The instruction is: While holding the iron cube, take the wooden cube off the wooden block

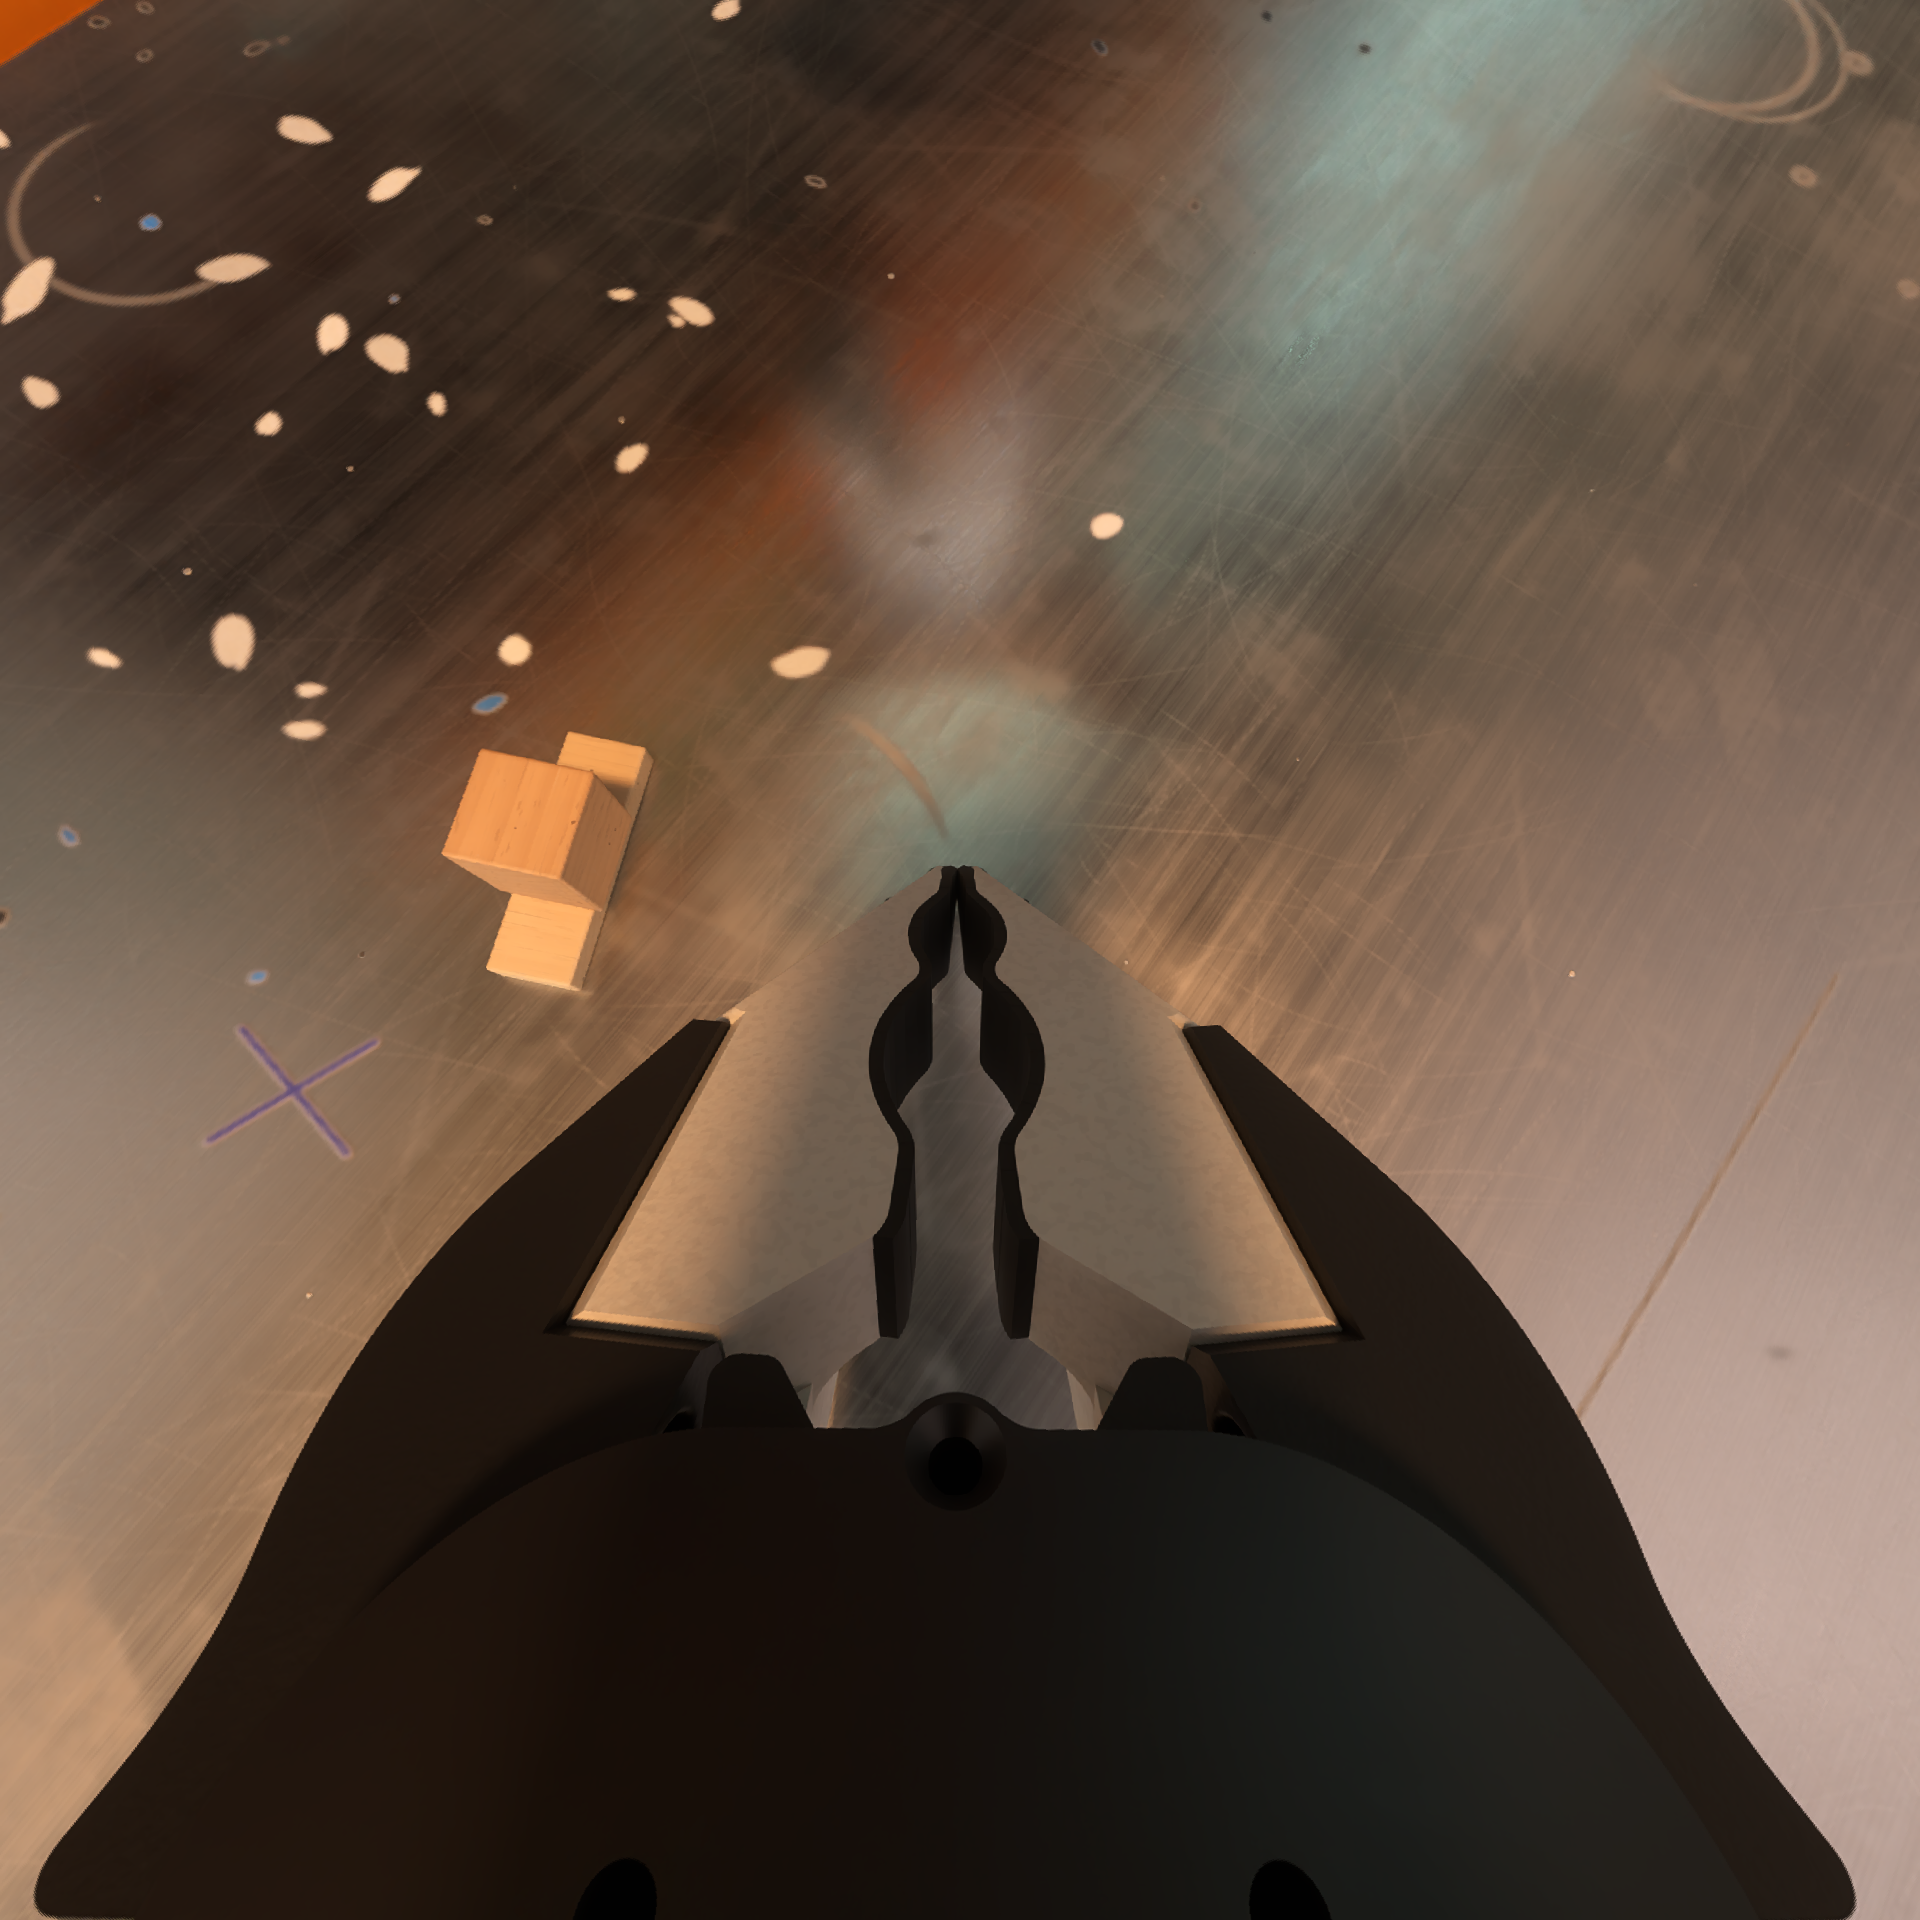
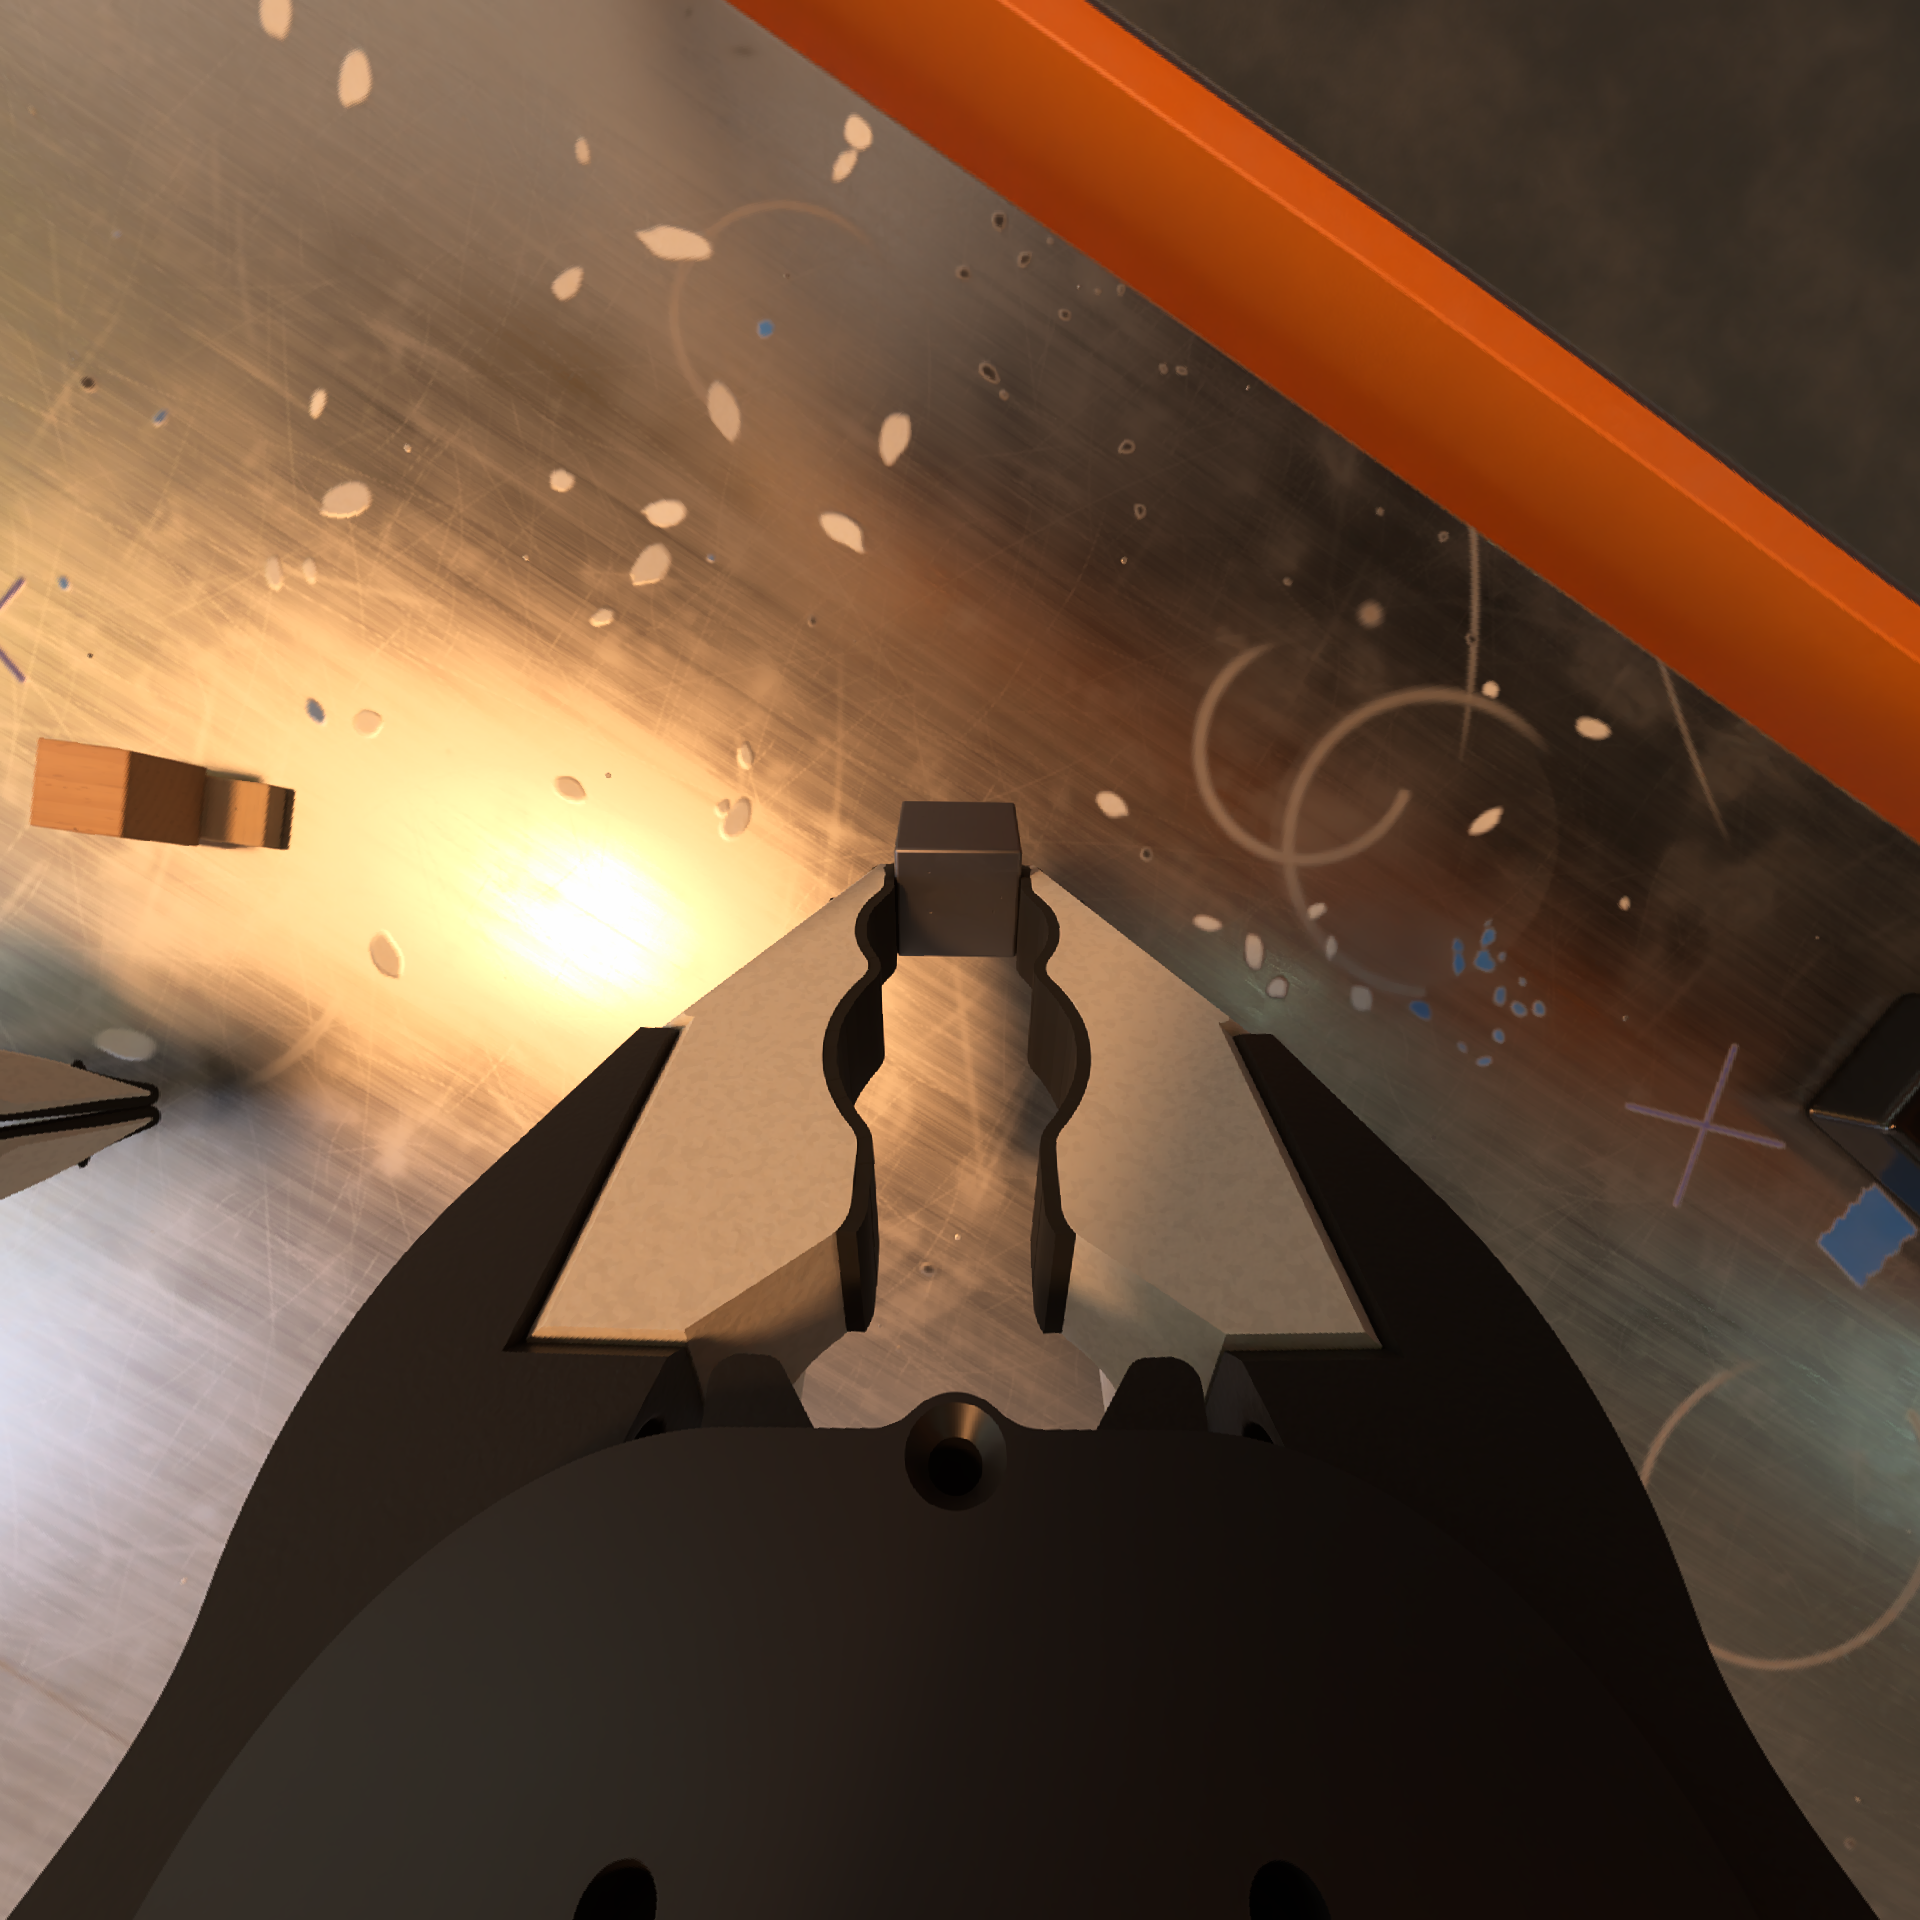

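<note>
While the iron cube (image 2: 957,878) is pinched by the right gripper (image 2: 957,883), the pressed-together left gripper (image 1: 957,878) is best spread, then closed squarely on the wooden cube (image 1: 535,826), sparing the wooden block (image 1: 545,940).

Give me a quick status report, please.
Right gripper shut on iron cube. Left gripper shut, empty. Wooden cube on wooden block, path clear.

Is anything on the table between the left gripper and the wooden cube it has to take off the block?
Nothing visible. The left gripper, shut and empty, has only bare table between it and the wooden cube on the wooden block, ahead to its left.
</note>
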Controlling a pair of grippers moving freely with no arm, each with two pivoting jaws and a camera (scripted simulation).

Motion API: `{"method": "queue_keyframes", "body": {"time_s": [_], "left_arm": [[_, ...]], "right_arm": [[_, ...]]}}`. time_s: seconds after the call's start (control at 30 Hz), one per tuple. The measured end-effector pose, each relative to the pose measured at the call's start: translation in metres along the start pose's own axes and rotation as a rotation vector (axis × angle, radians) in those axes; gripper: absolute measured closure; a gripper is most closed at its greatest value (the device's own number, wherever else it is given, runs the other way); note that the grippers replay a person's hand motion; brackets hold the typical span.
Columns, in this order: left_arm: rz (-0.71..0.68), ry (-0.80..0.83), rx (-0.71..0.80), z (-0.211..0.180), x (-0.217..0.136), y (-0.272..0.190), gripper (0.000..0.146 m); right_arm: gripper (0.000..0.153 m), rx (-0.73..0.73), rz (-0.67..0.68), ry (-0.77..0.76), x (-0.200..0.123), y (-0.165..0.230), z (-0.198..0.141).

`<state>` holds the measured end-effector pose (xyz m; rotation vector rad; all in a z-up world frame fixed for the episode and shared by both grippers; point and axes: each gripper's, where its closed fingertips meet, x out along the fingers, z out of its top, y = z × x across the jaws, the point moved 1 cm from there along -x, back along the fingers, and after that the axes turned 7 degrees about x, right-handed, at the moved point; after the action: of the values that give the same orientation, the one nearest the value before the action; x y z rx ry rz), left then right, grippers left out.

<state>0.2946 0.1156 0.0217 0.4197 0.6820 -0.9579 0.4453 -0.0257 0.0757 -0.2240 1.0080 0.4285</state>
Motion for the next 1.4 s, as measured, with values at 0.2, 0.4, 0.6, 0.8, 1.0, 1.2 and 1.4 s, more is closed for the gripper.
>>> {"method": "queue_keyframes", "body": {"time_s": [0.2, 0.4, 0.6, 0.8, 1.0, 1.2, 1.4], "left_arm": [[0.001, 0.0, 0.005, 0.0, 0.0, -0.001, 0.146], [0.0, 0.0, 0.005, 0.0, 0.0, -0.002, 0.146], [0.0, 0.0, 0.005, 0.0, 0.0, -0.002, 0.146], [-0.001, 0.0, 0.005, 0.0, 0.0, -0.002, 0.146], [-0.002, 0.0, 0.006, 0.0, 0.0, -0.002, 0.146], [-0.008, -0.001, 0.003, 0.0, -0.001, -0.002, 0.146], [-0.018, -0.002, -0.009, 0.0, -0.001, -0.002, 0.146]], "right_arm": [[0.131, -0.004, -0.011, 0.019, -0.002, -0.004, -0.004], [0.131, 0.011, -0.039, 0.029, -0.007, -0.019, -0.011], [0.131, 0.036, -0.053, 0.038, -0.011, -0.034, -0.017], [0.131, 0.009, -0.021, 0.006, -0.014, -0.019, -0.012], [0.131, -0.005, -0.029, 0.025, -0.008, -0.012, -0.008], [0.131, -0.005, -0.035, 0.043, -0.007, -0.011, -0.011], [0.131, -0.01, -0.031, 0.052, -0.014, 0.0, -0.022]]}}
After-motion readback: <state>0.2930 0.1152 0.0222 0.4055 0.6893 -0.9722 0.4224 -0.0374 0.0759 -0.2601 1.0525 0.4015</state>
